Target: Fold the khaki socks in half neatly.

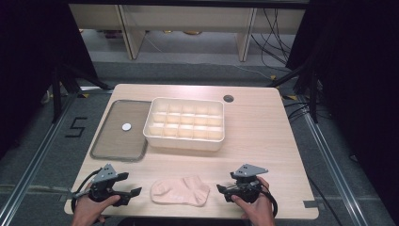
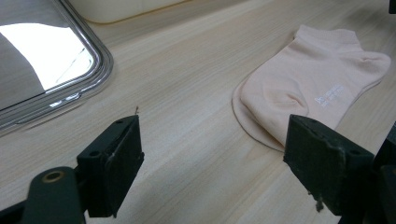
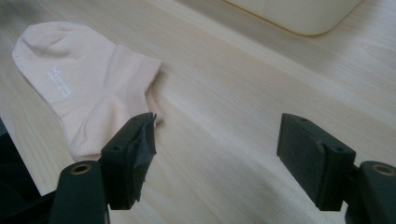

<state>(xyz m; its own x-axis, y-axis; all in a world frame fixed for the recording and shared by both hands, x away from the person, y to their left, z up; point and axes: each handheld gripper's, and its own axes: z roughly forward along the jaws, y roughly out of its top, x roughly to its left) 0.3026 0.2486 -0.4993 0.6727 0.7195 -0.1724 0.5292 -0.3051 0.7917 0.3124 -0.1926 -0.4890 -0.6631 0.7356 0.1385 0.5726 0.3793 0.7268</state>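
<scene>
Low over the table, left gripper and right gripper flank the sock, jaws apart, empty

I'm working in a lab: black curtains, floor rails, loose cables, taped number.

sock: on the surface, near its front edge
left tongs: just left of the sock
right tongs: just right of the sock
box: behind the sock
tray: left of the box, touching it
</scene>
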